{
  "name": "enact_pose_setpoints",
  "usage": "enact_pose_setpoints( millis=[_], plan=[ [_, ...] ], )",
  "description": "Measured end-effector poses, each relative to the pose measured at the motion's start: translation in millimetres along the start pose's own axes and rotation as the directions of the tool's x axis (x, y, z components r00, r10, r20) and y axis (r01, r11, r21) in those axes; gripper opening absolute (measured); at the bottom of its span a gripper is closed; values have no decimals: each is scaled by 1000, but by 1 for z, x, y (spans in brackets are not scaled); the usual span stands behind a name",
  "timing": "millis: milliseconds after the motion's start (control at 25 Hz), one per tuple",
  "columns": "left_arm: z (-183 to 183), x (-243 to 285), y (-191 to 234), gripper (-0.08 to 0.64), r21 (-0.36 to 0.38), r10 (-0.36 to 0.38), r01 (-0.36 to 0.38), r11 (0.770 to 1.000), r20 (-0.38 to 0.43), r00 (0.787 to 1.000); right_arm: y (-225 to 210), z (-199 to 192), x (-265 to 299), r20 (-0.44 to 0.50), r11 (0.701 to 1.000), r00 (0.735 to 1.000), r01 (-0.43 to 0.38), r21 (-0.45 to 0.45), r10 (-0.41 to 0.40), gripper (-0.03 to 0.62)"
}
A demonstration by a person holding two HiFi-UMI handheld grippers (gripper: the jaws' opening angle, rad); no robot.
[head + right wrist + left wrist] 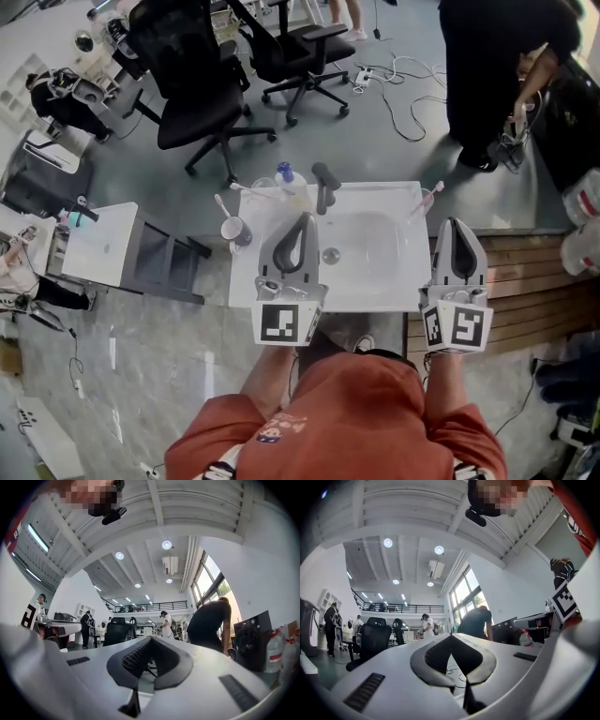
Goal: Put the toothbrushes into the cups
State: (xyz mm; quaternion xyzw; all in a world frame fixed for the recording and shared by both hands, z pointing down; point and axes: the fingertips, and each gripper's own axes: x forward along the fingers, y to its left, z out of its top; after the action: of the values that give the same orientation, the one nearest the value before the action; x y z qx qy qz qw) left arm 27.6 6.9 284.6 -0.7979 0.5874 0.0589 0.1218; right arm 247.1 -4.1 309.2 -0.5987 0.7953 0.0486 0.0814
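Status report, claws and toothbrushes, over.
Left claw, right claw: shut, empty, at the sink's front. Mauve cup holds a toothbrush; right cup holds a second toothbrush. Faucet ahead of left claw.

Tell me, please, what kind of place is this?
Probably an open lab or office hall, not a bathroom: the sink stands near office chairs and loose cables, and a balcony runs along the far wall.

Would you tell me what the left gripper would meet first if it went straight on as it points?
Probably the faucet, just past the left gripper's shut jaws in the head view. Its own view shows only open room ahead, so it might pass above; depth is unclear.
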Motion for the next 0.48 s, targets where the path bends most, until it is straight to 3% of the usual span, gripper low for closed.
enact_pose_setpoints(
  millis=[480],
  plan=[
    [8, -7, 1, 18, 1, 21, -21, 1000, 1, 1000, 5, 6, -2, 10, 1000, 1000, -26, -5, 26, 8]
  ],
)
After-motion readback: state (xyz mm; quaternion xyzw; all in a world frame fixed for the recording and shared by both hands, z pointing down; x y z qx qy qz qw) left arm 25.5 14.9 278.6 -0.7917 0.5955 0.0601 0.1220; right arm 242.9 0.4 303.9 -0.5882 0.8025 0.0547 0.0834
